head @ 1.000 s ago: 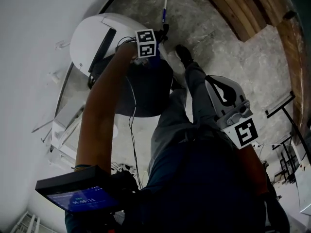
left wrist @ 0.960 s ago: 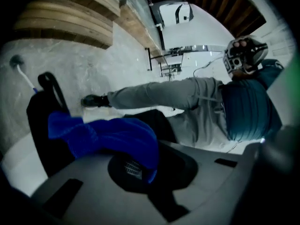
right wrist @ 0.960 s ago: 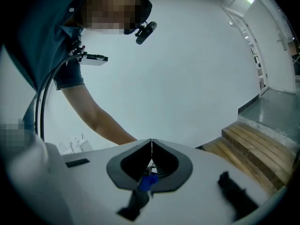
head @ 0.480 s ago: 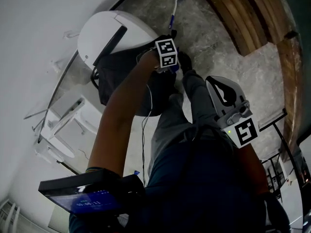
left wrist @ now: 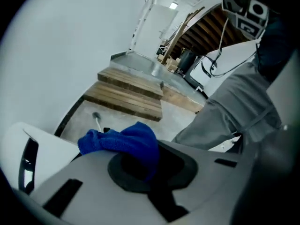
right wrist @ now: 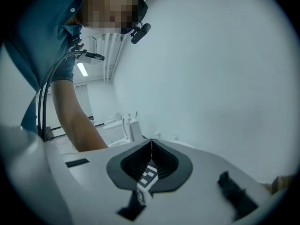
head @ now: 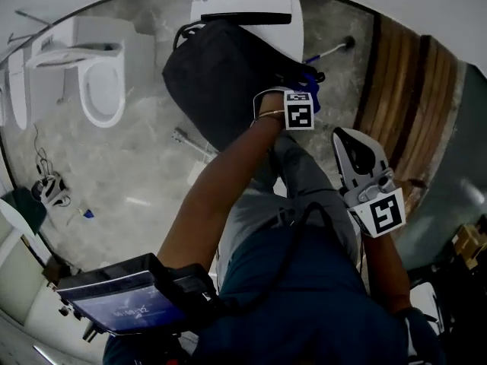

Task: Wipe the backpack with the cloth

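Note:
A black backpack (head: 217, 78) rests against a white toilet (head: 247, 2). At the backpack's right edge, beside the toilet, my left gripper (head: 307, 84) is shut on a blue cloth (head: 312, 91). In the left gripper view the cloth (left wrist: 123, 142) bunches out of the shut jaws of the left gripper (left wrist: 140, 159), and the backpack is out of sight there. My right gripper (head: 344, 135) is held near the person's waist, away from the backpack. Seen in its own view, the right gripper (right wrist: 151, 150) is shut, with nothing between the jaws.
A second toilet (head: 99, 74) stands to the left on the grey stone floor. Wooden steps (left wrist: 126, 95) and a toilet brush (left wrist: 97, 119) lie to the right of the toilet. The person's grey-trousered leg (head: 304, 181) is just below the backpack. Cables lie at the far left (head: 46, 188).
The head view has swung round, so the toilet and backpack now sit at the top. My left gripper with the cloth has moved to the backpack's right edge. The right gripper stays by the body.

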A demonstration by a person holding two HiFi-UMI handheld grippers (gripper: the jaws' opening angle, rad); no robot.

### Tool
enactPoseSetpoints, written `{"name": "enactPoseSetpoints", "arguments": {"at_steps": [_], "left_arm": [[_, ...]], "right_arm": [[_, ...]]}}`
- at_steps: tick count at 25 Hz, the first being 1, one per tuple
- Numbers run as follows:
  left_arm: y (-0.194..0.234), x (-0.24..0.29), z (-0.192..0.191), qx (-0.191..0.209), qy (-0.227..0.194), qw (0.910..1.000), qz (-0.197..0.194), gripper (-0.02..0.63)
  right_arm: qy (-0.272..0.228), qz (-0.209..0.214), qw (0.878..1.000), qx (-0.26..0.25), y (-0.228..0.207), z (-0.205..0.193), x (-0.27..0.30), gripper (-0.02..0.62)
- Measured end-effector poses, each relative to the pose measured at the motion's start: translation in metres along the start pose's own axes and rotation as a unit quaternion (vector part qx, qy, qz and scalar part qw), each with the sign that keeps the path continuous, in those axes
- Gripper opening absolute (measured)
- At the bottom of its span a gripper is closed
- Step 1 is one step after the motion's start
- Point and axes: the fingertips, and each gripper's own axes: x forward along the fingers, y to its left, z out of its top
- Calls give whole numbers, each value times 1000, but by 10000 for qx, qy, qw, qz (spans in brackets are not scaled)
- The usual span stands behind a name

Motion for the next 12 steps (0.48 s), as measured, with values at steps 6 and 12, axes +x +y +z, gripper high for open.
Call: {"name": "enactPoseSetpoints", "arguments": {"at_steps": [6,12], "left_arm": [[-9,0,-1,-660,-319,9927,955,35],[-7,0,-2,-2424,-2025,9255,2090,35]], "right_arm": [[295,666,9938,-839,27,0,25,2],[562,1390,9736,-1719,57,-1,24,2]]}}
